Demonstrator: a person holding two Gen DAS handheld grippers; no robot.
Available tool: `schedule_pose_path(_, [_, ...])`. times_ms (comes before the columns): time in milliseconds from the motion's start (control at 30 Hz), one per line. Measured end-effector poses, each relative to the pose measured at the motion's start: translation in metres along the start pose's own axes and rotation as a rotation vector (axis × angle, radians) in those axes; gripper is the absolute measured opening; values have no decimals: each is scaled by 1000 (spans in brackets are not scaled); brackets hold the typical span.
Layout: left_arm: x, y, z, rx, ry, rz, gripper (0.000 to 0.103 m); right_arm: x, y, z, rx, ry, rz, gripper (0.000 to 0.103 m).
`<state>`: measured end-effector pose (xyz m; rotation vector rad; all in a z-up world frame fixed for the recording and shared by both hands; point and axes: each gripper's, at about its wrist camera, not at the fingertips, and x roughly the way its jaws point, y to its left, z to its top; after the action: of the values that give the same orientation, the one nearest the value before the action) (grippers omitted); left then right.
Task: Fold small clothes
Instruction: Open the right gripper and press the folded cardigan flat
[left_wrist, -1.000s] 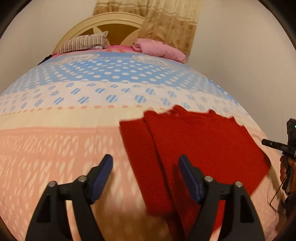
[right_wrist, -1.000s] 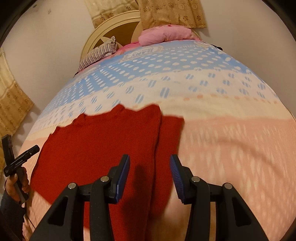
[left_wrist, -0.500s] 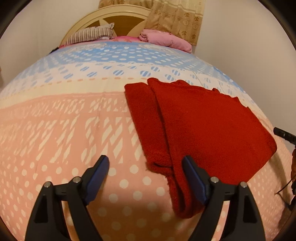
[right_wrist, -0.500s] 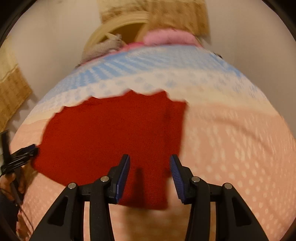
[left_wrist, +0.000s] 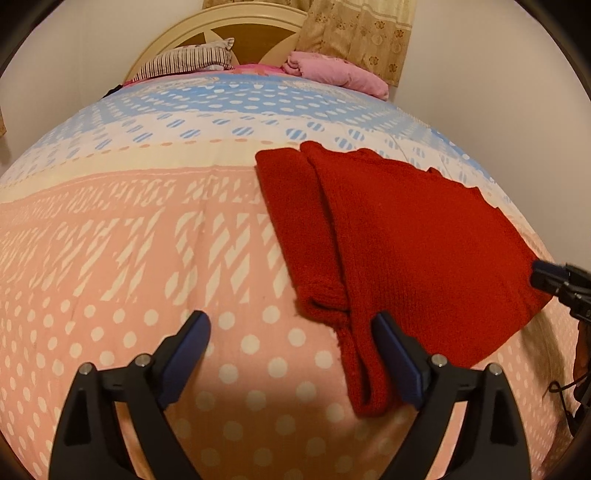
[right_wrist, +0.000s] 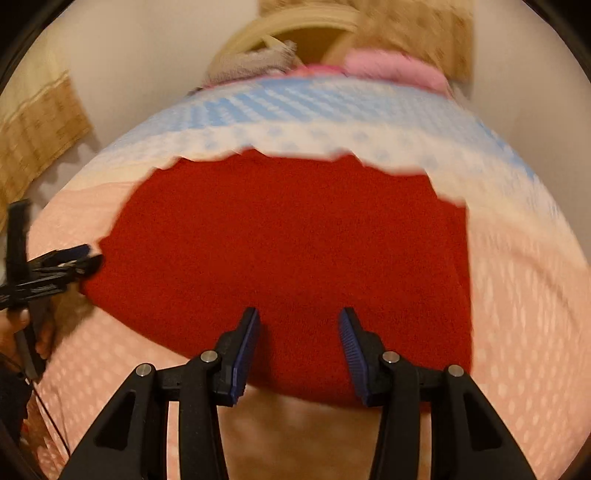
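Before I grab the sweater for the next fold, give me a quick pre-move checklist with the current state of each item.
1. Red sweater lying flat on the bedspread: ok.
2. Folded-in sleeve along its edge, cuff bunched: not ok.
3. Left gripper open, jaws just widened, nothing pinched: ok.
4. Right gripper open over the sweater's near hem, nothing pinched: ok.
5. Right wrist view sharp enough to aim: not ok, blurred.
6. Far edge even: cannot tell.
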<state>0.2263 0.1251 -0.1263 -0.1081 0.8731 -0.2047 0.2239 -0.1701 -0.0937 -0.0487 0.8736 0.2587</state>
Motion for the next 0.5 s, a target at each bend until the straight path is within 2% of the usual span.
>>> schedule_pose_path(100, [-4, 5, -1, -28, -10, -15, 94, 13, 31, 10, -61, -1, 64, 46])
schedule_pose_path(233, [-8, 11, -6, -59, -9, -37, 95, 52, 53, 1, -114, 56, 47, 46])
schedule_pose_path(300, [-12, 13, -9, -66, -14, -48, 95, 53, 56, -7, -115, 21, 27, 48])
schedule_pose_path(500, [-23, 30, -12, -119, -4, -115, 95, 33, 65, -9, -128, 17, 10, 48])
